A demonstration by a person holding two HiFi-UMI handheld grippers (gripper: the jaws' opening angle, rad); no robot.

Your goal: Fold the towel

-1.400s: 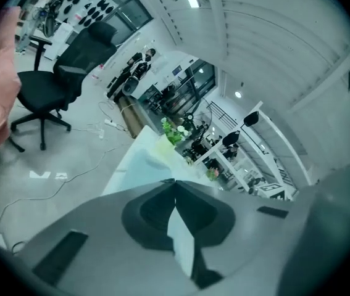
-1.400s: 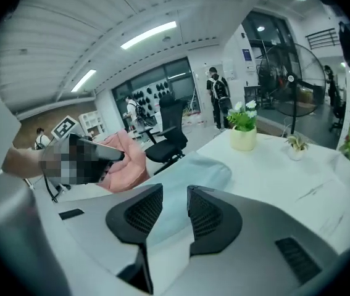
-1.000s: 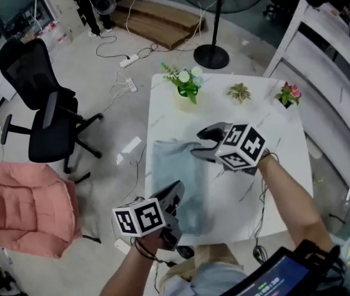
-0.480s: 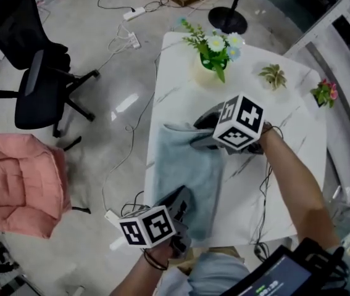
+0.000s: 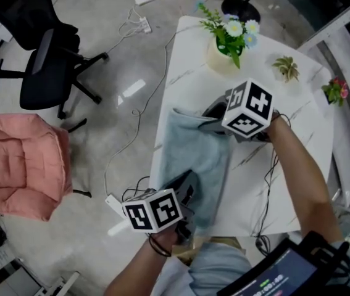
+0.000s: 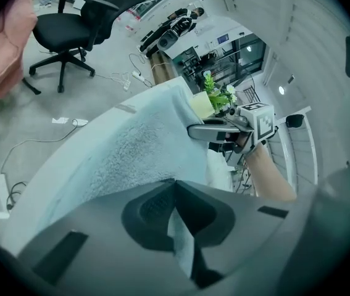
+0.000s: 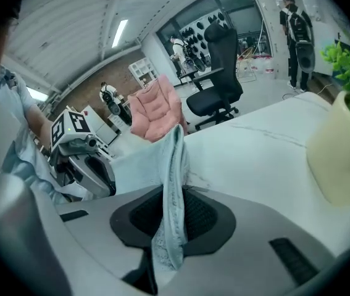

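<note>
Clamped shut on the near end of the towel (image 5: 196, 162) with the left gripper (image 5: 189, 184); closing the right gripper (image 5: 212, 121) on its far-end fold. Spread along the left side of the table (image 5: 190, 79), long axis near-to-far.

Near end of towel (image 5: 196, 159) on table (image 5: 193, 91) hidden under left gripper (image 5: 190, 180). Left of table, pink cushion (image 5: 20, 165) cut by frame edge. Far beyond table, people (image 7: 295, 23) too small to make out.

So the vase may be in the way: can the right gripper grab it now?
Probably not: the right gripper is closing its fingers on the towel, though only bare table separates it from the vase.
</note>
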